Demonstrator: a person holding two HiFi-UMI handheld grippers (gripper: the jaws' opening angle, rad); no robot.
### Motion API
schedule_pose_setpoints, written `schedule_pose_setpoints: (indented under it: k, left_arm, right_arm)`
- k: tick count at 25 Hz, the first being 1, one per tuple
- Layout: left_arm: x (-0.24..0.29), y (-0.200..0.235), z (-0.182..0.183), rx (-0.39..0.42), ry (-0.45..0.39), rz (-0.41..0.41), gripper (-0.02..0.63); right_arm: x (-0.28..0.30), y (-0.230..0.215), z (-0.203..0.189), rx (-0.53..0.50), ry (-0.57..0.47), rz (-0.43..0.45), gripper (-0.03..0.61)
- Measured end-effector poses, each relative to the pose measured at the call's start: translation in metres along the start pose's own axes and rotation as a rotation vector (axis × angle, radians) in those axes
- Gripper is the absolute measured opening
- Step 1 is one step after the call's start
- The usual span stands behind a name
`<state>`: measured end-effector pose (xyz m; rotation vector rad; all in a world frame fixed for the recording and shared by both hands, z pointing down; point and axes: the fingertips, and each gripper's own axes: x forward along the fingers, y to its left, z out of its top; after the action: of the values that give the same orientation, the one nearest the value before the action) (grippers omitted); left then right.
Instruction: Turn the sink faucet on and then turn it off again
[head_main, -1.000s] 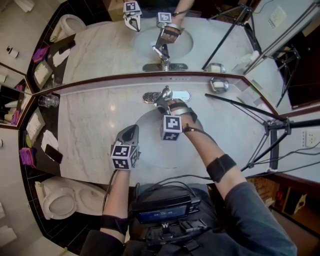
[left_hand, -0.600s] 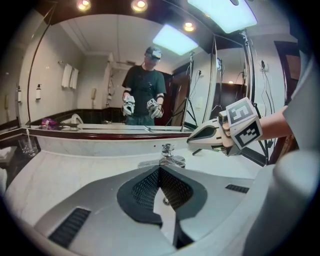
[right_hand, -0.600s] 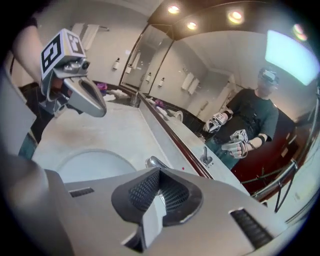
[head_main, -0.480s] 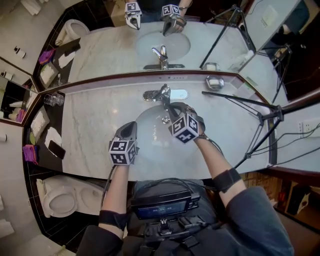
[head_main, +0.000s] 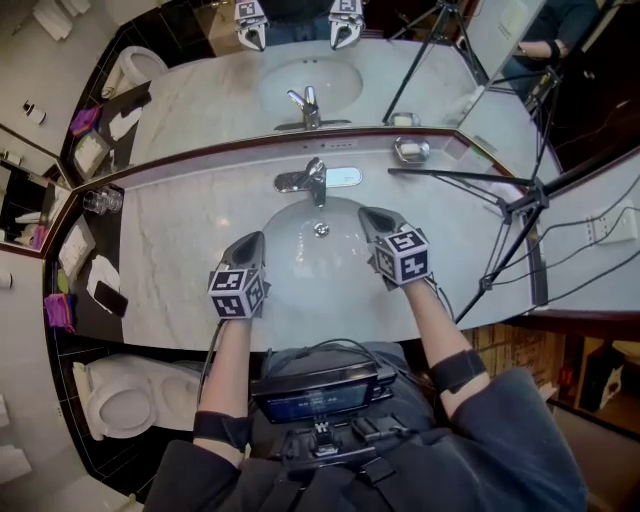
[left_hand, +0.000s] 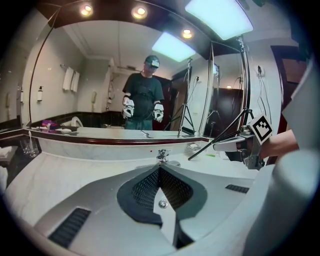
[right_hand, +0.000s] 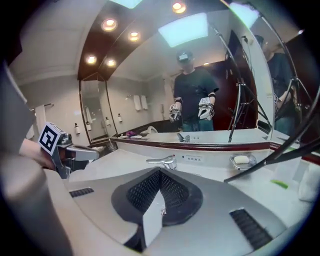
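The right gripper (head_main: 368, 215) has let go of the faucet (head_main: 310, 180) at the back of the sink (head_main: 290, 262) and drawn back. Its jaws are pressed together on nothing, as are those of the left gripper (head_main: 256, 240), so the turning-off looks finished. Only the right gripper view shows the lever side-on, lying level.

Both arms stretched forward, roughly parallel; black strap (head_main: 462, 370) round right forearm (head_main: 437, 325), another round left forearm (head_main: 228, 365). Jaws of left gripper (head_main: 256, 241) pressed together pad to pad, tips angled forward and down; left marker cube (head_main: 237, 292) just behind jaws. Jaws of right gripper (head_main: 369, 214) likewise closed tip to tip, same downward tilt, well apart from left jaws; right marker cube (head_main: 404, 256) just behind them
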<state>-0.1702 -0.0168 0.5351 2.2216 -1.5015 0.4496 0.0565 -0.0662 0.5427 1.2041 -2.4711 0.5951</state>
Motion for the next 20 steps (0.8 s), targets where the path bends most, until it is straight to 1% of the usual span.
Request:
schedule_pose_setpoints:
  k: [5, 10, 14, 17, 20]
  left_arm:
    - [-0.001, -0.004, -0.001, -0.004, -0.007, -0.016, 0.003]
    - [-0.001, -0.002, -0.001, 0.020, -0.006, -0.014, 0.003]
    - [0.003, 0.000, 0.002, 0.017, -0.010, -0.009, 0.003]
    - [0.006, 0.000, 0.005, 0.027, -0.018, -0.011, 0.003]
    - [0.009, -0.002, 0.007, 0.039, -0.017, -0.018, 0.003]
  right_arm:
    - [-0.022, -0.009, -0.007, 0.095, -0.042, -0.019, 0.018]
    - [-0.031, -0.012, -0.018, 0.120, -0.043, -0.031, 0.018]
    - [-0.031, -0.017, -0.022, 0.130, -0.043, -0.035, 0.018]
    - [-0.026, -0.017, -0.019, 0.107, -0.044, -0.041, 0.018]
    - [-0.020, -0.016, -0.017, 0.002, -0.030, -0.067, 0.021]
